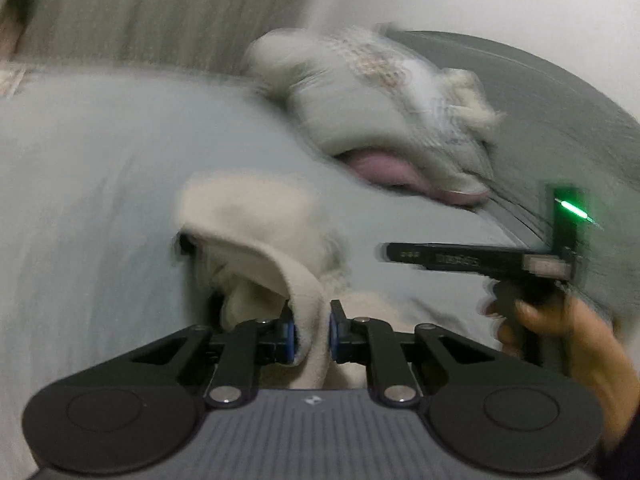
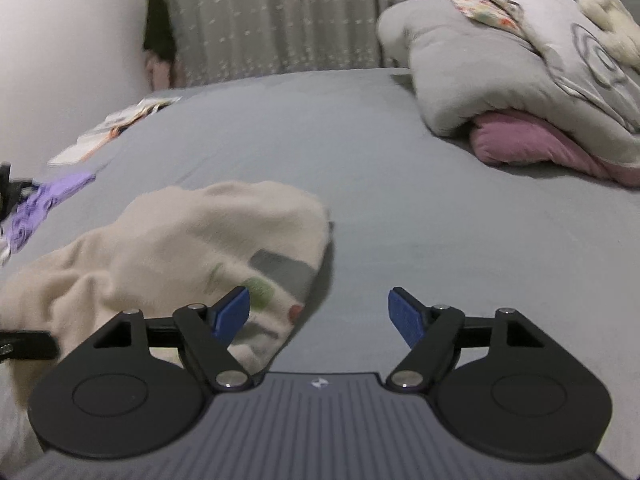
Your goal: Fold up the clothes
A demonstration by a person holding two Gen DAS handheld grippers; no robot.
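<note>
Cloth (image 1: 276, 248), cream, is pinched in the left hand-held gripper (image 1: 312, 334); right hand-held gripper (image 2: 319, 316) gapes empty beside it over the bed (image 2: 400, 184).

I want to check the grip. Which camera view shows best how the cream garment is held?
The left wrist view: there the left gripper is shut on a fold of the cream garment. The right wrist view shows the garment's body on the bed, but not the grip; the right gripper is open, empty.

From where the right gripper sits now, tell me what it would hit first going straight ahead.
The right gripper is open with nothing between its jaws. Straight ahead lies bare grey bedsheet; it would likely meet that first. The cream garment sits just left of that line.
</note>
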